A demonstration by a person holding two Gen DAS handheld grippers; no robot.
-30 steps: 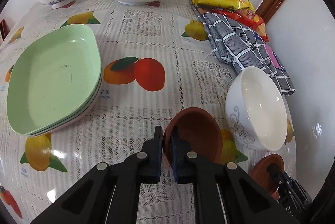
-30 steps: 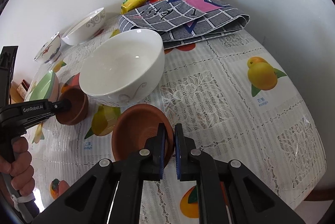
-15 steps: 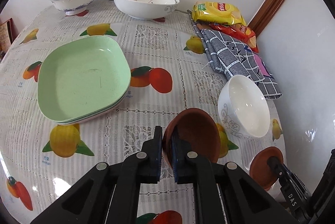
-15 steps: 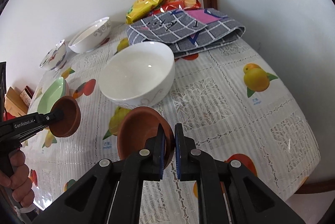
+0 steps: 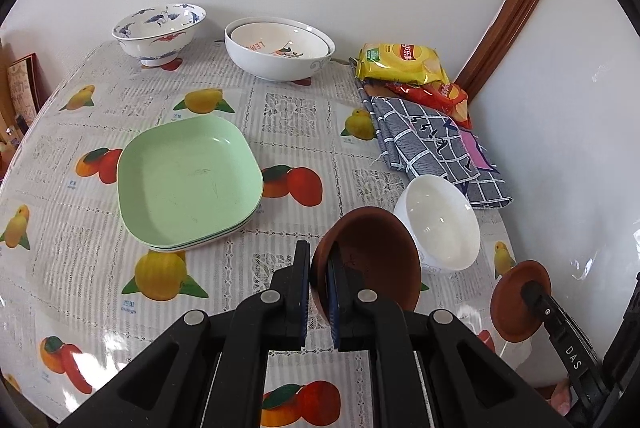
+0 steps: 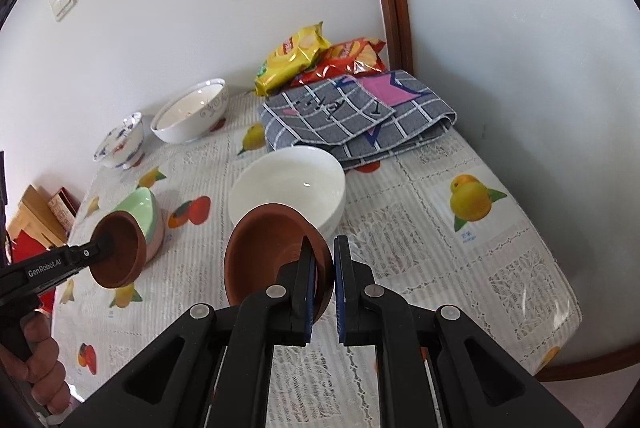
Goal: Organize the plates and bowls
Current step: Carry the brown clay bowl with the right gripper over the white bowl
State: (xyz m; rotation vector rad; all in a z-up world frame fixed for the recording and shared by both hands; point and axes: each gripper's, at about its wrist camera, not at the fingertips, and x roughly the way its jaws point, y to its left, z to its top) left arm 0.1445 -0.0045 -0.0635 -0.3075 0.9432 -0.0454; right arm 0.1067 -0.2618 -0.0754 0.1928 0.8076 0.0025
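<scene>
Left wrist view: left gripper (image 5: 318, 288) clamped on rim of a brown clay bowl (image 5: 372, 260), lower centre, lifted and tilted; white bowl (image 5: 440, 228) just right of it; stacked green plates (image 5: 188, 183) centre left; two bowls along upper edge of table (image 5: 60, 268). Right wrist view: right gripper (image 6: 322, 284) pinching rim of second brown clay bowl (image 6: 268, 252), centre frame, tilted; white bowl directly above it; left gripper's bowl at left edge.

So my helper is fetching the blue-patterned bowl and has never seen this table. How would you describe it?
Look to the far edge of the fruit-print table, against the white wall. Two bowls sit there: it is the footed bowl at the left corner, beside the wider white bowl. Only it has blue and red painted motifs.
</scene>
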